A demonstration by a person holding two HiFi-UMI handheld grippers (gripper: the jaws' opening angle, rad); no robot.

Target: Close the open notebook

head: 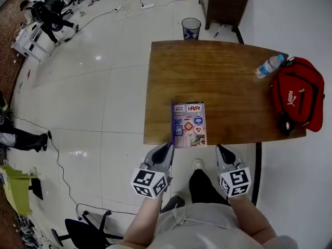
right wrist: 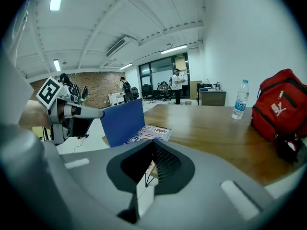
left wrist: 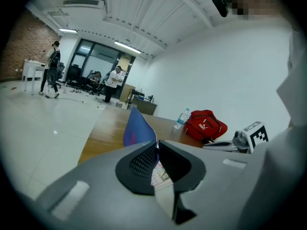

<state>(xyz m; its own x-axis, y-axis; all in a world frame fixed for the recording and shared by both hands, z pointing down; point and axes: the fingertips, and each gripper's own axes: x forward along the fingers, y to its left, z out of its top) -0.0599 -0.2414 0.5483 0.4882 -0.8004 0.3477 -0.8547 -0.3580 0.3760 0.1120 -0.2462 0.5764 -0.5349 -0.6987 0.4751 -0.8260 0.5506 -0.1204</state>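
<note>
The notebook (head: 190,124) lies at the near edge of the wooden table (head: 223,82), its sticker-covered page facing up. Its blue cover (head: 171,121) stands nearly upright along the left side. My left gripper (head: 168,145) is shut on the cover's near edge; in the left gripper view the blue cover (left wrist: 136,128) runs up from between the jaws, with the printed page (left wrist: 160,174) just right of them. My right gripper (head: 220,148) hovers just off the table's front edge, right of the notebook, tips together and holding nothing. The right gripper view shows the raised cover (right wrist: 122,121) and the page (right wrist: 152,132).
A red bag (head: 298,95) and a water bottle (head: 270,65) sit at the table's right end. Two waste bins (head: 191,28) and a dark cabinet (head: 224,1) stand beyond the table. Cables cross the floor at left. People stand far off in the room.
</note>
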